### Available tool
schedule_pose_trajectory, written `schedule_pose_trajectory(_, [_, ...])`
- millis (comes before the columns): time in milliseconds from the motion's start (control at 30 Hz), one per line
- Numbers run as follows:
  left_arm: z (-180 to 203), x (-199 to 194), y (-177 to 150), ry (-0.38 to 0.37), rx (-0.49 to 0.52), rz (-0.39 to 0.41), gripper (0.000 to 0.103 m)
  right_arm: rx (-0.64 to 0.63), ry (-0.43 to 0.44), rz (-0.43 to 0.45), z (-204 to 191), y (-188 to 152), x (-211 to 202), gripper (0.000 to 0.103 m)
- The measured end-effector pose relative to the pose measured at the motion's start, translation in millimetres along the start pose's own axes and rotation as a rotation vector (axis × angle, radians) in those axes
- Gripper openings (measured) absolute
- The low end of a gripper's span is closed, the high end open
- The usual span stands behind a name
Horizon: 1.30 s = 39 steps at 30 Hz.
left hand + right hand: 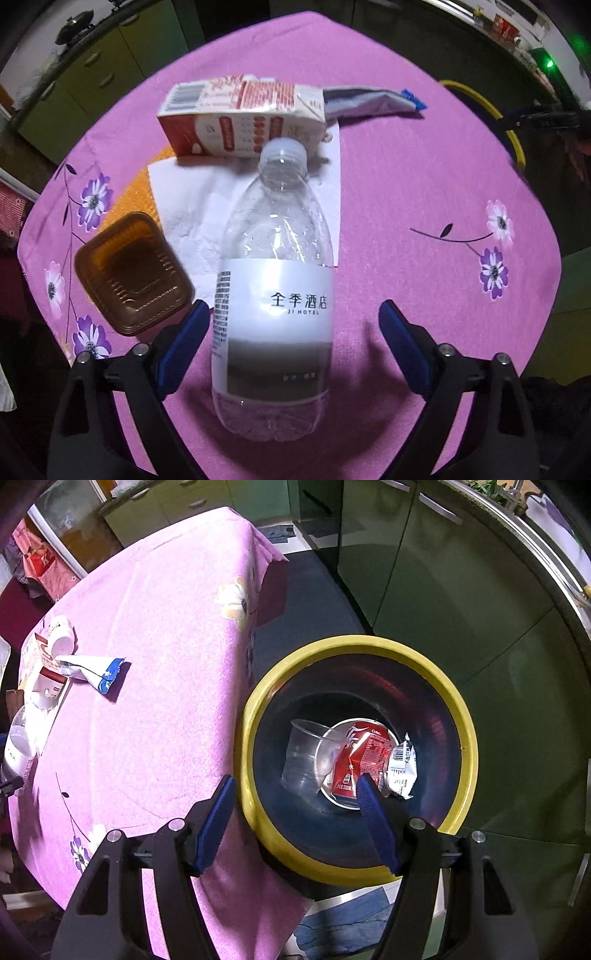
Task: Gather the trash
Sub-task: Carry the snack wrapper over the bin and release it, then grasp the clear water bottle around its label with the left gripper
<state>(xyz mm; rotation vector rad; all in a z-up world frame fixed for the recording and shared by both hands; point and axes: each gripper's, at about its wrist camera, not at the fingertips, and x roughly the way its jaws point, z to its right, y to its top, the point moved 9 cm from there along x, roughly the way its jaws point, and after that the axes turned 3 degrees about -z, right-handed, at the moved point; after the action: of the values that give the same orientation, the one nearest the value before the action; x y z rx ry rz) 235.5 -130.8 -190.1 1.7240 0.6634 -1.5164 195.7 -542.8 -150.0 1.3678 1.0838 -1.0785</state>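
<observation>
Water bottle [273, 288]: clear plastic, white hotel label, cap on, lying on its side on the tablecloth, neck over a white napkin [207, 206]. Looks empty or nearly so, hence probably light; thin wall likely to dent and roll under a squeeze. Best hold judged to be across the labelled middle, where the body is straight and least slick.

Left gripper [291, 325]: jaws spread wide, straddling the bottle at label height, pads clear of it on both sides. Nothing held.

Near the bottle: crushed drink carton [243, 122] just beyond the cap, soft and stable; flattened tube [373, 101] with blue end behind it; brown plastic tray [133, 273] beside the left finger, light, springy.

Right gripper [295, 794]: jaws apart, empty, above the yellow-rimmed bin [467, 738]. Inside: clear cup [306, 753], red cola can [365, 760], crumpled wrapper [402, 768].

Surface: pink flowered tablecloth [424, 206], soft, some grip, hanging over the table edge; bin stands close against that edge. Green cabinets [443, 602] around; dim room.
</observation>
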Motion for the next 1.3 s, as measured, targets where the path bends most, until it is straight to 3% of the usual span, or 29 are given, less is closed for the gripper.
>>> schedule_pose_trajectory(267, [5.3, 12.5, 11.6, 0.026, 0.048, -0.036, 0.086, -0.002, 0.007, -0.012, 0.7, -1.7, 7.0, 0.067])
schedule_pose_trajectory(500, [7.7, 27.2, 22.4, 0.048, 0.055, -0.071, 0.065, -0.001, 0.011, -0.016, 2.8, -3.3, 11.2, 0.067])
schedule_pose_trajectory(800, [-1.0, 37.4, 16.0, -0.024, -0.009, -0.110, 0.065, -0.007, 0.017, -0.022, 0.7, -3.2, 15.1, 0.067])
schedule_pose_trajectory(1033, [-4.7, 37.3, 17.9, -0.034, -0.017, -0.088, 0.062, -0.015, 0.017, -0.023, -3.2, -5.7, 13.8, 0.067])
schedule_pose_trajectory(1300, [-5.1, 9.4, -3.9, -0.041, -0.009, -0.041, 0.062, -0.018, 0.015, -0.020, -6.0, -6.8, 11.2, 0.067])
